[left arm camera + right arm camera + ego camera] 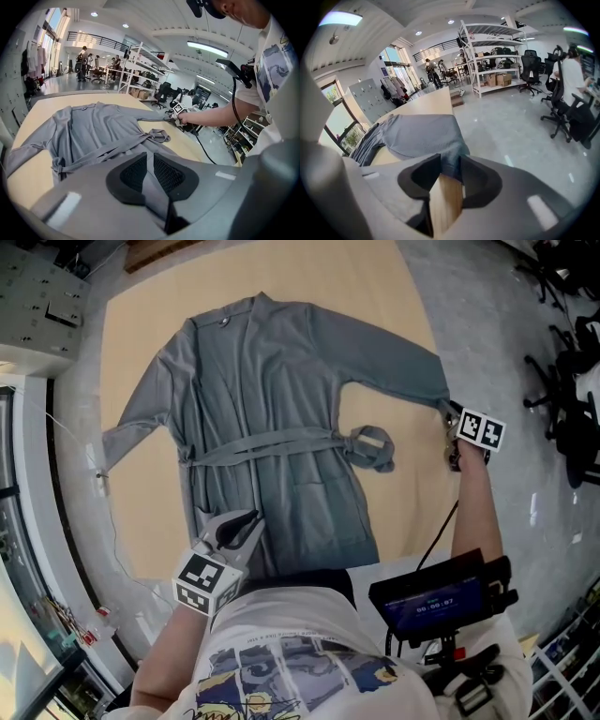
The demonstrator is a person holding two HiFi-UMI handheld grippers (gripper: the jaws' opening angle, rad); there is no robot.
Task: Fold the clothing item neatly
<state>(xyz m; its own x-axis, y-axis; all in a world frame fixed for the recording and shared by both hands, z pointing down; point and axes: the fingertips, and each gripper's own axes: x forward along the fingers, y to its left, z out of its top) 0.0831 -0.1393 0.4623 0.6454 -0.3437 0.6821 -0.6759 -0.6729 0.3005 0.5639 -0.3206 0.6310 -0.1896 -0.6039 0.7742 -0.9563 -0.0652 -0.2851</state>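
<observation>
right gripper (450,163) clamped on the robe (272,399) cuff (437,397) at the table (394,306) edge, left gripper (239,526) pinching the hem (309,554) — that shallow bite could slip mid-fold, leaving the sleeve crooked

A pale wooden table (141,334) carries a grey robe (253,362) spread flat, its belt (272,442) tied across the waist.

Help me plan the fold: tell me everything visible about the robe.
The robe is grey, soft-looking cloth. It lies flat and front-up on the tan table, collar away from the person, sleeves spread. Its belt runs across the waist, one end looped at the right. The right gripper pinches the right-hand cuff at the table edge. The left gripper is closed on the hem, near its left corner.
</observation>
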